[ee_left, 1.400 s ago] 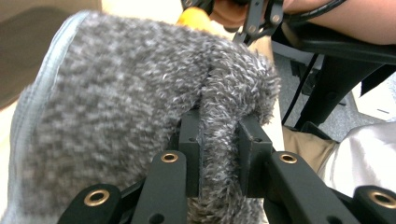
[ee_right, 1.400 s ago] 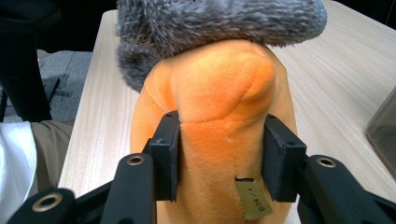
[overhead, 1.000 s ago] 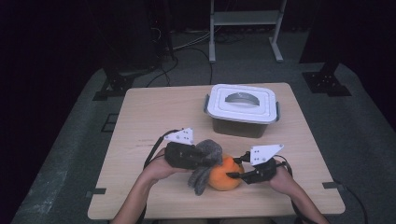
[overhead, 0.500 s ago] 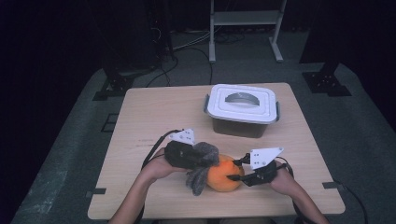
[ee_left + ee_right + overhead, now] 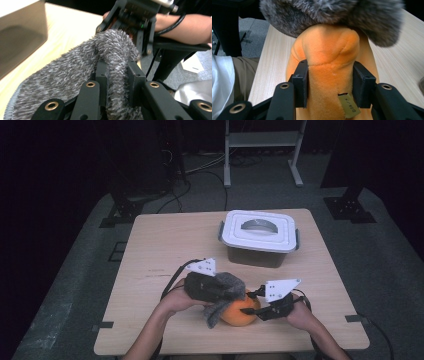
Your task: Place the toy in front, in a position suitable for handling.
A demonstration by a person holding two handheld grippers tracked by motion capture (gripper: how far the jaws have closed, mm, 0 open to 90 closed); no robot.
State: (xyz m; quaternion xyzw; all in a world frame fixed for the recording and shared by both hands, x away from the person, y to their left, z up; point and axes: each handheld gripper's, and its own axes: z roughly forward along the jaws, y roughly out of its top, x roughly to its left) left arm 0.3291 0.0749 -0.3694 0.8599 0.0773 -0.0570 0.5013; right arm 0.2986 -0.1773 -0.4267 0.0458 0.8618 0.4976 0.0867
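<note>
Dark floor and black stands lie all around a light wooden table (image 5: 165,245). On the far side of the table sits a box with a white lid (image 5: 259,231), and the lid is on. The box stands well apart from the hands.

Near the front edge of the table lies a soft orange toy (image 5: 239,312). It is round and fuzzy, and a small tan tag (image 5: 348,105) hangs from its seam. A fluffy grey cloth (image 5: 225,292) lies over the top of the orange toy and hangs down its left side, touching it.

The left tool (image 5: 220,290) comes in from the left. Its two black jaws stand very close together and pinch a fold of the grey cloth (image 5: 110,57) tight between them. In the left gripper view, the cloth bunches up just past the jaws.

The right tool (image 5: 250,309) comes in from the right. Its jaws stand partly apart and press on both sides of a bump of the orange toy (image 5: 329,55), so the toy is held between them. The grey cloth (image 5: 337,15) hangs just above that spot.
</note>
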